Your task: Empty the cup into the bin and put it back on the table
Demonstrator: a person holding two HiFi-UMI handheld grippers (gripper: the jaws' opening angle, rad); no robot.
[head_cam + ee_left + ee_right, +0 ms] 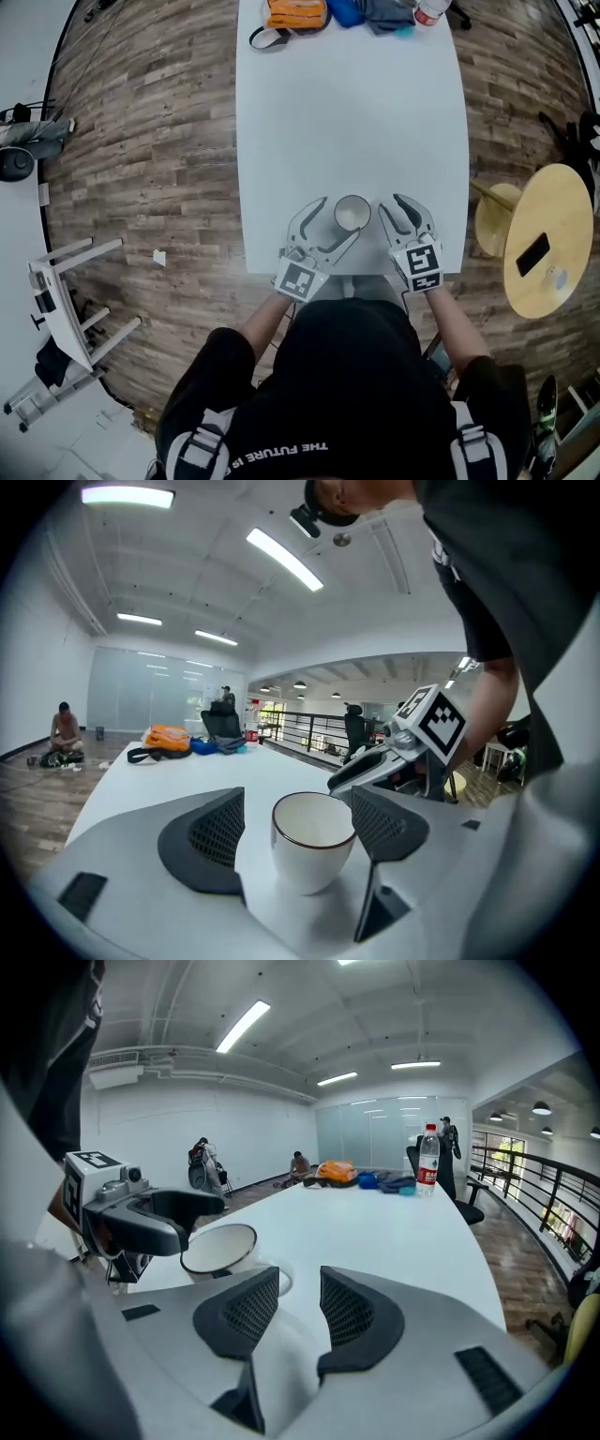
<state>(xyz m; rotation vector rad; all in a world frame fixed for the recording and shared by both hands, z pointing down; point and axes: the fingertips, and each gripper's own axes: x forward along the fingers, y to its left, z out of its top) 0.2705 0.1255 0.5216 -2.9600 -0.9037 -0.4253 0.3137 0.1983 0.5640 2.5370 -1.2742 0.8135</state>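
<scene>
Cup stands upright on the counter, close to the counter's near edge, right in front of the person. Inside looks bare white in the left gripper view, so it reads as emptied. No bin shows in any view.

Left hand-held gripper is spread wide with the cup between its jaws. There is a clear gap on one side and the pads do not press, so this is no grip. My read: the jaws sit around the cup because it has been put down and let go, with the gripper low on the counter so the cup doesn't tip.

Right hand-held gripper rests just right of the cup, not touching it. Its jaws are a little apart with nothing between them. It looks idle, parked clear of the cup.

Orange bag and bottle lie well beyond the cup at the counter's far end and play no part.

Judgement: the task looks done or nearly so. All that is left is pulling the left hand-held gripper straight back, and clipping the rim on the way out is the risk.
</scene>
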